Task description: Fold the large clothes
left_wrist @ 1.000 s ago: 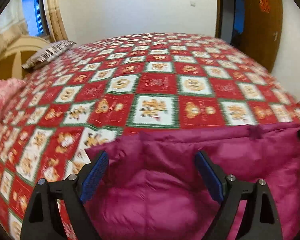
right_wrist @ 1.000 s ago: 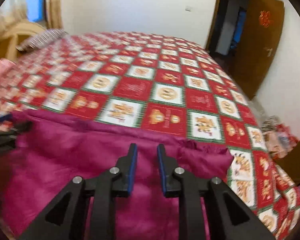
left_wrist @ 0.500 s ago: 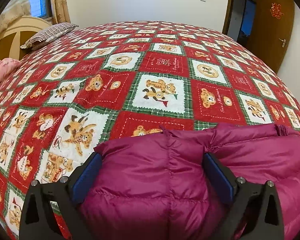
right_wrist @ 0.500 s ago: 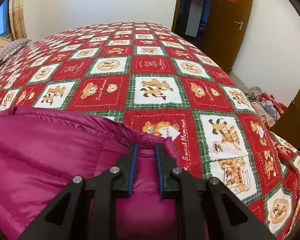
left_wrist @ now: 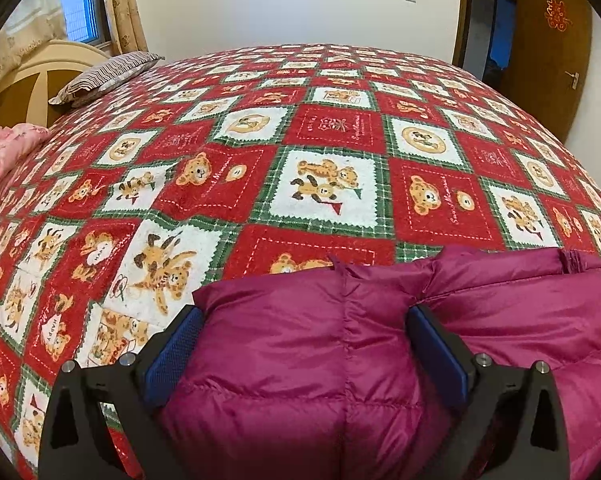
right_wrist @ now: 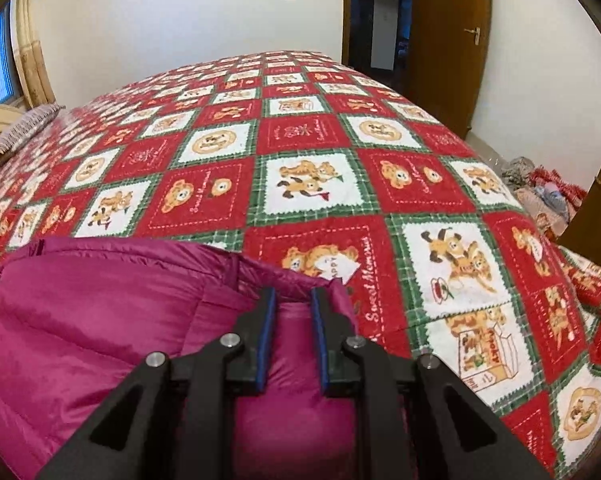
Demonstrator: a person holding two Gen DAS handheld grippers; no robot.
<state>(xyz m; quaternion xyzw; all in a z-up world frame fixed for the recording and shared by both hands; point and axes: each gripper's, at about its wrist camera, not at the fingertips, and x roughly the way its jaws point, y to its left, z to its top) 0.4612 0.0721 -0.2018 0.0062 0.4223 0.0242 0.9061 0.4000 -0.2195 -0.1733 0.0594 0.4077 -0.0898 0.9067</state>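
Note:
A magenta puffer jacket (left_wrist: 520, 308) lies at the near edge of a bed covered by a red, white and green teddy-bear bedspread (left_wrist: 320, 184). My left gripper (left_wrist: 303, 314) is open wide, and the jacket's puffy left corner bulges between its blue pads without being squeezed. In the right wrist view the jacket (right_wrist: 100, 300) fills the lower left. My right gripper (right_wrist: 293, 294) is nearly closed on a fold at the jacket's right corner. Its jaws are opening slightly, and the fabric still fills the narrow gap.
A striped pillow (left_wrist: 104, 76) and a curved headboard (left_wrist: 32, 80) are at the far left, with pink bedding (left_wrist: 4, 152) beside them. A brown door (right_wrist: 448, 40) stands open at the far right. Loose clothes (right_wrist: 540, 192) lie on the floor beyond the bed's right edge.
Both grippers came down toward the bed with the jacket, then held still. The left jaws widened around the jacket corner. The right gripper kept its narrow grip.

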